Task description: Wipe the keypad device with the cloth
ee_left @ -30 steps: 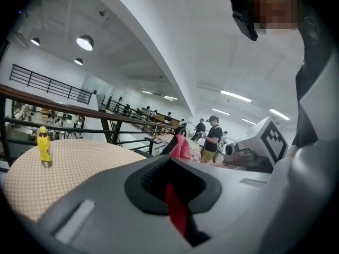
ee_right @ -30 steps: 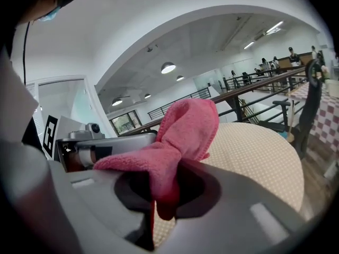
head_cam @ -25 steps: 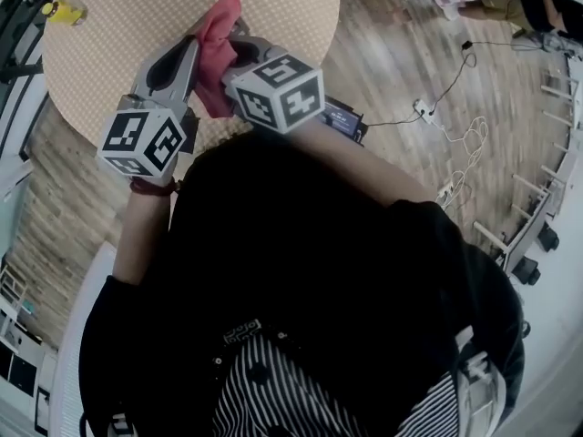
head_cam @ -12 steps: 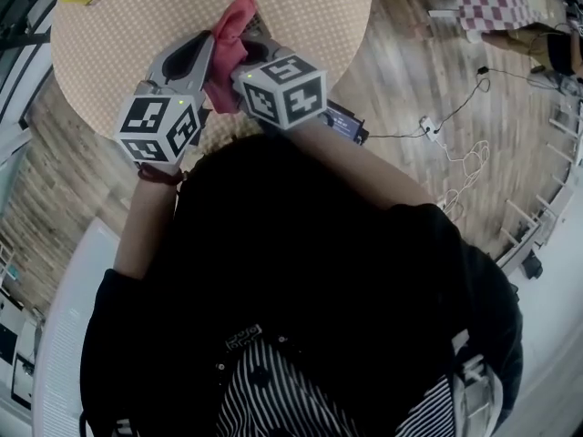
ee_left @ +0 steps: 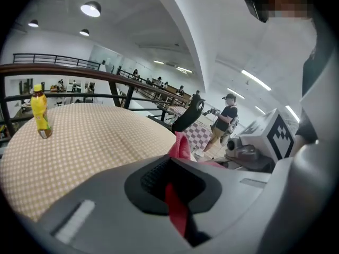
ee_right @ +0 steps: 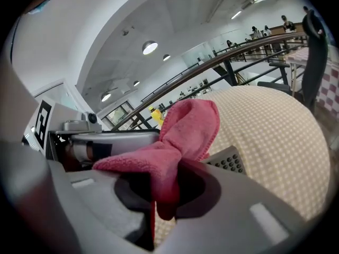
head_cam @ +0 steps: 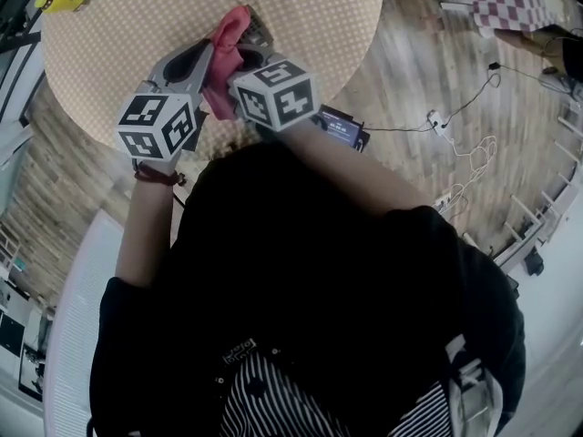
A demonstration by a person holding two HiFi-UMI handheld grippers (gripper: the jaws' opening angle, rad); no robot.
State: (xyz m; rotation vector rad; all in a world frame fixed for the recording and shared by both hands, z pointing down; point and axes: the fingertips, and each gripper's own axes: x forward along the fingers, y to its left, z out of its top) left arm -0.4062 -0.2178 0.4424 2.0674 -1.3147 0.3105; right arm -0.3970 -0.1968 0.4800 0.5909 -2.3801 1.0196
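Inside the right gripper (ee_right: 168,193) sits pink cloth (ee_right: 186,127) — bunched.

black short-sleeved top (head_cam: 310,262) | below top: black-and-white striped garment (head_cam: 273,399) | above top, left side: dark red wristband (head_cam: 157,177) | farther above top: left gripper (ee_left: 177,192), right gripper (ee_right: 159,192), smooth grey moulded shells, black oval recess at jaws | nearest top: left cube (head_cam: 157,126), right cube (head_cam: 273,94), white with black square markers
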